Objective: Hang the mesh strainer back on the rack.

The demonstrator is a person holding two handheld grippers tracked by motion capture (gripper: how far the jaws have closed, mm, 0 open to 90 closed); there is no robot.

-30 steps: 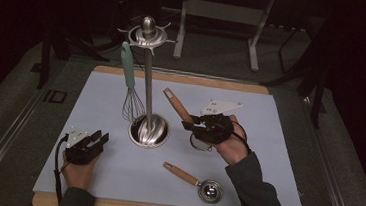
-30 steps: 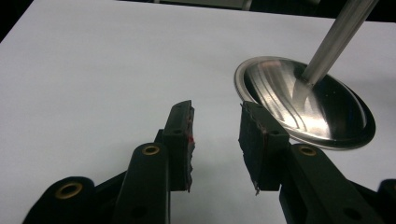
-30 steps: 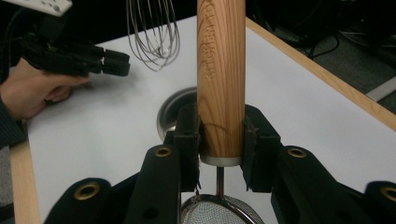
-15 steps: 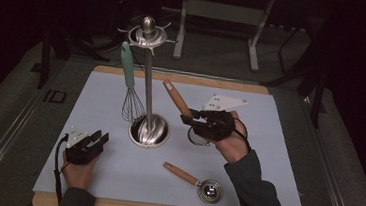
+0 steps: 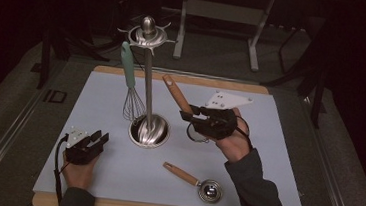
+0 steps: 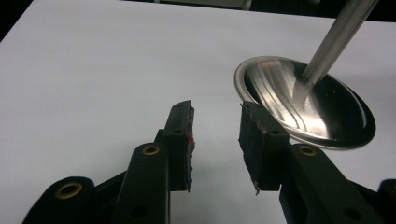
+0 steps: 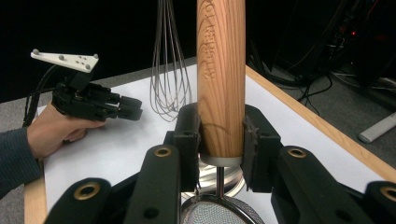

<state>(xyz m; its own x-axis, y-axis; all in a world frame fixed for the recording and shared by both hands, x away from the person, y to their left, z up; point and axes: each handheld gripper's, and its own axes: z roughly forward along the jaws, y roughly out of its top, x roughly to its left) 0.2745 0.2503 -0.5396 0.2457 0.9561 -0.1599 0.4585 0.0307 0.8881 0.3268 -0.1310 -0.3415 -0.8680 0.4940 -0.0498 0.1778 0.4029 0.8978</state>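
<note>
Right gripper point(image 5: 186, 116): clamped on the wooden handle point(image 7: 221, 79) of a small strainer point(image 7: 219, 212); both pads press the handle just above its metal collar, seen in the right gripper view.
Left gripper point(image 5: 101, 137): jaws apart with nothing between them; in the left gripper view they point at bare mat beside the stand's base.
Strainer: held off the mat at about 3 o'clock from the stand, handle tilted up toward 11 o'clock in the high view, mesh bowl hanging under the gripper.
Utensil stand point(image 5: 148, 80): upright steel pole on a round dished base point(image 6: 308, 105), near the middle of the mat, with hooks around its top knob.
Whisk point(image 5: 131, 91): hangs from a hook at about 9 o'clock of the pole, pale green handle up, wires just above the base.
Second strainer point(image 5: 197, 180): lies flat on the mat at about 5 o'clock from the stand, wooden handle pointing toward 10 o'clock, well apart from both grippers.
Left hand point(image 5: 79, 169): rests at about 7 o'clock from the stand, near the mat's front edge.
Mat point(image 5: 278, 141): pale blue, on a wooden board.
</note>
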